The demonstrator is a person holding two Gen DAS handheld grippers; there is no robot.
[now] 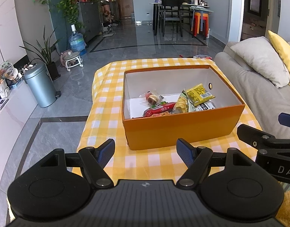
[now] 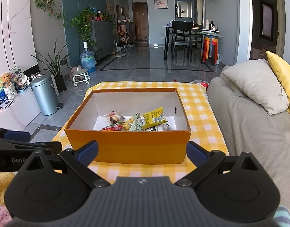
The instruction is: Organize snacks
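Left gripper spread wide, empty; right gripper likewise; orange box sits on checked tablecloth, holding red sausage packet and yellow packet; judged light, crinkly, slippery; pinch at sealed edges.

My left gripper is level and pointed forward, its blue-padded fingers spread wide with nothing between them. My right gripper sits in the same attitude, jaws fully apart and empty. The two units are side by side at similar height: each wrist view catches the other's black linkage at its edge.
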